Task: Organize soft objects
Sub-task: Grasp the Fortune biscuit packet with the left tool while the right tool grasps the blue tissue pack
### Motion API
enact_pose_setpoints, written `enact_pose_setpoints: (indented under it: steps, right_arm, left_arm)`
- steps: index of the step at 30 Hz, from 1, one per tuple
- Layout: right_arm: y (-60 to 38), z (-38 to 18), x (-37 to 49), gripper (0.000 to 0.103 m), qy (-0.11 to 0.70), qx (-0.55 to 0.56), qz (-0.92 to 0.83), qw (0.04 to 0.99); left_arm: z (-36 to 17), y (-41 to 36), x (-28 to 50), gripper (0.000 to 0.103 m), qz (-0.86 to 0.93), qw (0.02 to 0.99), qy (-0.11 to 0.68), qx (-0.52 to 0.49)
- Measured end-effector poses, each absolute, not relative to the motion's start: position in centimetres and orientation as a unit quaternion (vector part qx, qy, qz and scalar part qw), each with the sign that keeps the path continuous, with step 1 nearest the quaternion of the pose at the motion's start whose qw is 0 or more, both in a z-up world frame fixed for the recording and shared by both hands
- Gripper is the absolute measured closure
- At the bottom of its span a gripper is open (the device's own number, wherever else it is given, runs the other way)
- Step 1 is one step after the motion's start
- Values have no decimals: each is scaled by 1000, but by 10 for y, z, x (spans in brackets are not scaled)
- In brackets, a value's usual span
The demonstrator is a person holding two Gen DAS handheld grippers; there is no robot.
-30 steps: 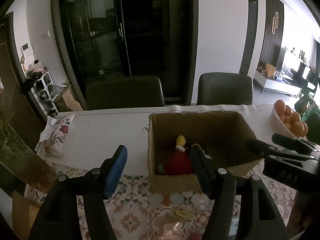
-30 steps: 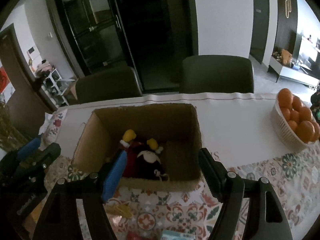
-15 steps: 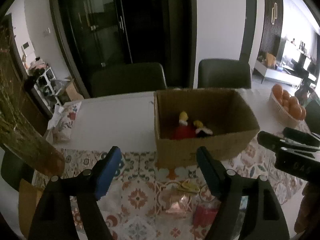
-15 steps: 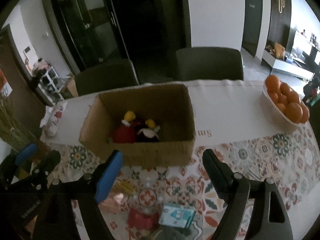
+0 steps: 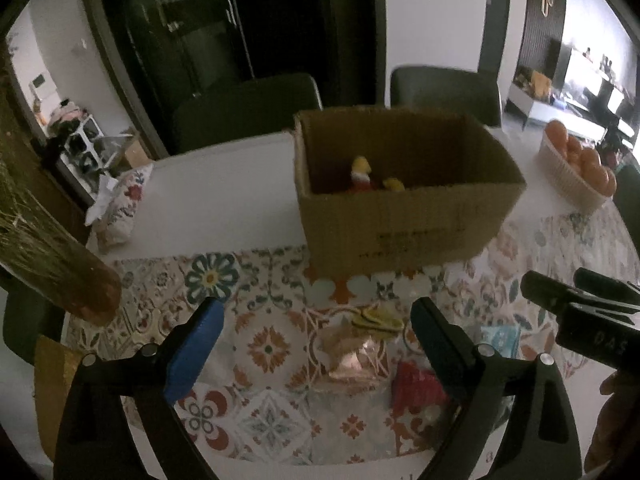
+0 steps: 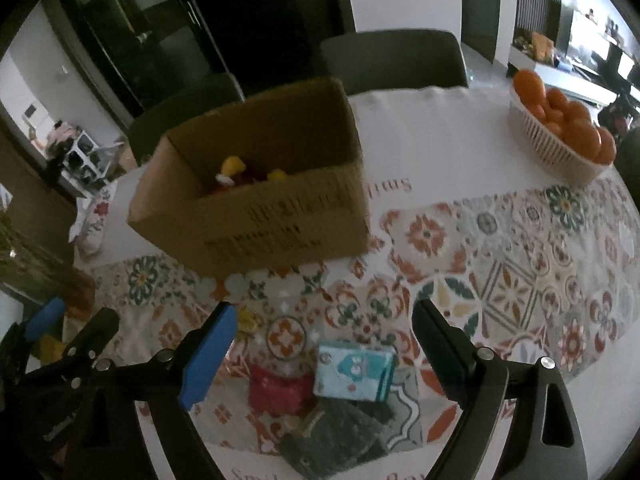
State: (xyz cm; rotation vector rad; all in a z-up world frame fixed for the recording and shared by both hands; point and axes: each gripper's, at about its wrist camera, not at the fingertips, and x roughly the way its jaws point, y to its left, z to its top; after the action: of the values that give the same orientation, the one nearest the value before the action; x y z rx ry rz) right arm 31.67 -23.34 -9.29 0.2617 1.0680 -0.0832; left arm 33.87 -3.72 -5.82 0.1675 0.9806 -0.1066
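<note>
Cardboard box (image 6: 256, 208) as landmark: plush toy (image 6: 236, 172) inside.

Near side of box: red soft item (image 6: 280, 390), teal pouch (image 6: 354, 368), dark fabric piece (image 6: 340, 436).

Left gripper (image 5: 316, 340), right gripper (image 6: 324, 344): fingers just spread wide, nothing between.

Likely light, squashy; pinch mid-bulk.

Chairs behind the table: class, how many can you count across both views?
2. One dark chair stands behind the table left of the cardboard box; the other chair stands behind the box's right end. The box and picture edges may hide more.
</note>
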Motion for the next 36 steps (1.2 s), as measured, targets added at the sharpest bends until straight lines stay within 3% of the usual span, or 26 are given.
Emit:
enact_pose_setpoints:
  steps: [13, 36]
  right_arm:
    - [-238, -143, 310, 13, 580, 132, -61, 802]
    - [-241, -210, 328, 13, 650, 145, -66, 743]
  left_arm:
    - [-115, -42, 351, 7, -68, 822, 557, 94]
    - [-194, -47, 380, 7, -56, 776, 622, 89]
